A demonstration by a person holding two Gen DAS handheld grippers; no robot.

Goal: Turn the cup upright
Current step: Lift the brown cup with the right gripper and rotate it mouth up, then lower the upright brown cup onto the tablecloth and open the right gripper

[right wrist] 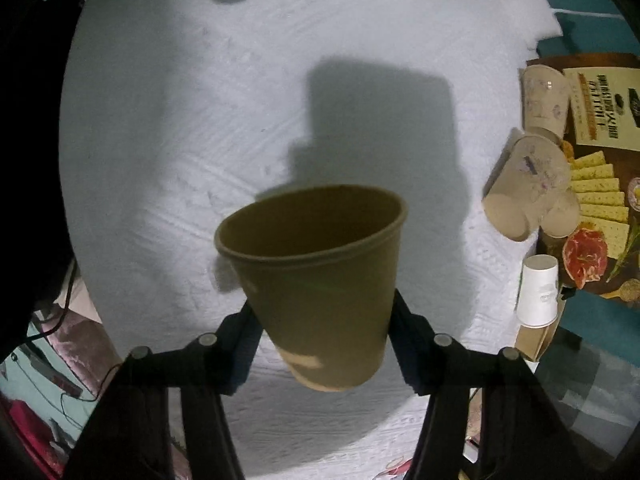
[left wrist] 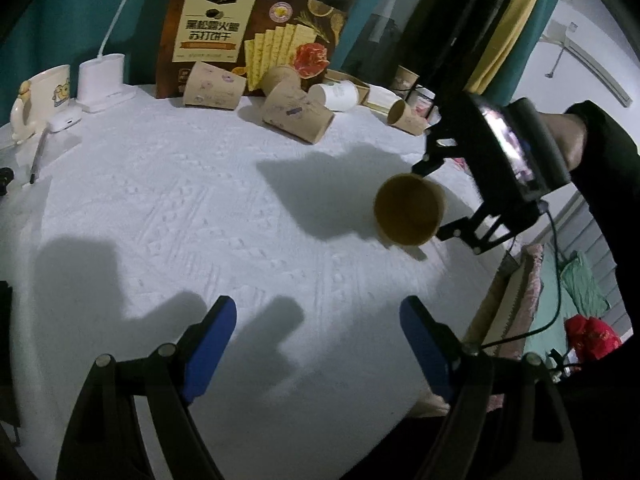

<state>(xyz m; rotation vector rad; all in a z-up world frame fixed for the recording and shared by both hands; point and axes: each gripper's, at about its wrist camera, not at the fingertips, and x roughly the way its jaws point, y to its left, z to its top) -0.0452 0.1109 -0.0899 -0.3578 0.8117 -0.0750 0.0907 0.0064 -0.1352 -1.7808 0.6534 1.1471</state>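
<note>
A plain brown paper cup [right wrist: 320, 280] is held between the two fingers of my right gripper [right wrist: 322, 320], which is shut on its body. In the left wrist view the same cup [left wrist: 408, 212] hangs over the right part of the white cloth, tilted with its open mouth facing that camera, with the right gripper [left wrist: 432, 200] around it. My left gripper [left wrist: 318, 344] is open and empty, low over the near part of the cloth, apart from the cup.
A round table with a white cloth [left wrist: 200, 208]. At its far edge lie several toppled paper cups [left wrist: 296, 112], a white cup [left wrist: 336, 96], a cracker box [left wrist: 256, 32], a white charger [left wrist: 102, 80] and a mug [left wrist: 40, 96]. The table's right edge [left wrist: 492, 280] drops to a bed.
</note>
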